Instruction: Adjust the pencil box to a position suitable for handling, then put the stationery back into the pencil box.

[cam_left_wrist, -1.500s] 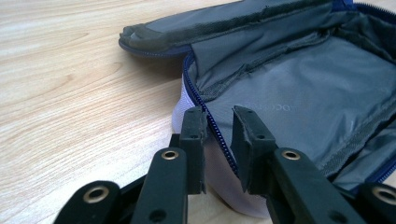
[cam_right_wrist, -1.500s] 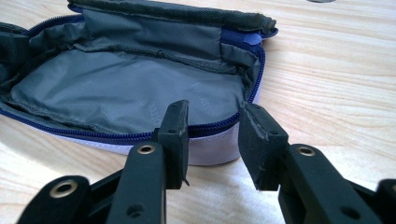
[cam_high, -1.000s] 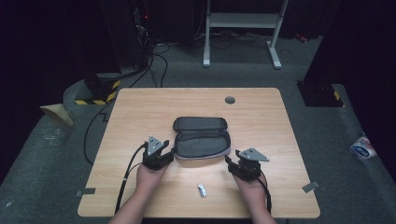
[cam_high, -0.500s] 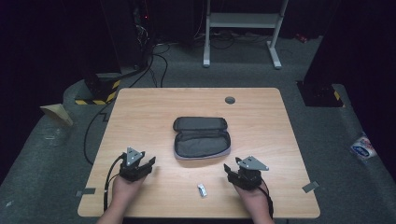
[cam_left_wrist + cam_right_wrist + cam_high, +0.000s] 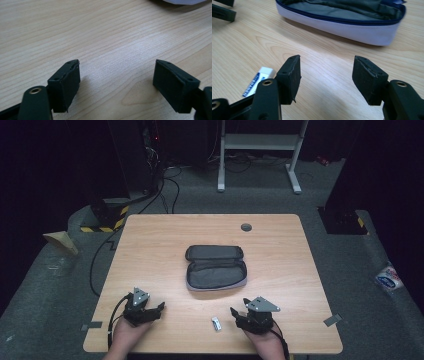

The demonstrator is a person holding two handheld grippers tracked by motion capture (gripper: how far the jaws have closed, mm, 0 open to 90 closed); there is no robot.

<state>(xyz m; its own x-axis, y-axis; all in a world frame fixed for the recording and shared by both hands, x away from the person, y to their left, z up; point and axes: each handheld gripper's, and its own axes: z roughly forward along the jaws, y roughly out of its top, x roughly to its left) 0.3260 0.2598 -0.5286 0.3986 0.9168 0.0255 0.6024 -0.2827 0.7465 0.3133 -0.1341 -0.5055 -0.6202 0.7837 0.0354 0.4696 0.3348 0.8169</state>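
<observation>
An open grey pencil case (image 5: 216, 270) with a dark blue zip lies in the middle of the wooden table (image 5: 280, 250). A small white eraser (image 5: 216, 323) lies near the front edge. My left gripper (image 5: 159, 310) rests at the front left, well short of the case, over bare wood (image 5: 116, 72). Its jaws have just been opening and nothing is between them. My right gripper (image 5: 236, 316) sits just right of the eraser. In the right gripper view, its jaws (image 5: 327, 67) have also been opening over bare wood, with the eraser (image 5: 258, 80) left of them and the case (image 5: 342, 25) ahead.
A round cable grommet (image 5: 246, 227) sits near the table's far edge. A corner of the pencil case (image 5: 185, 2) shows at the top right of the left gripper view. Cables and a white frame stand (image 5: 260, 150) are on the floor behind the table.
My left hand has pulled away from the case's left end, back toward the front left of the table. My right hand has drawn back a little toward the front edge.
</observation>
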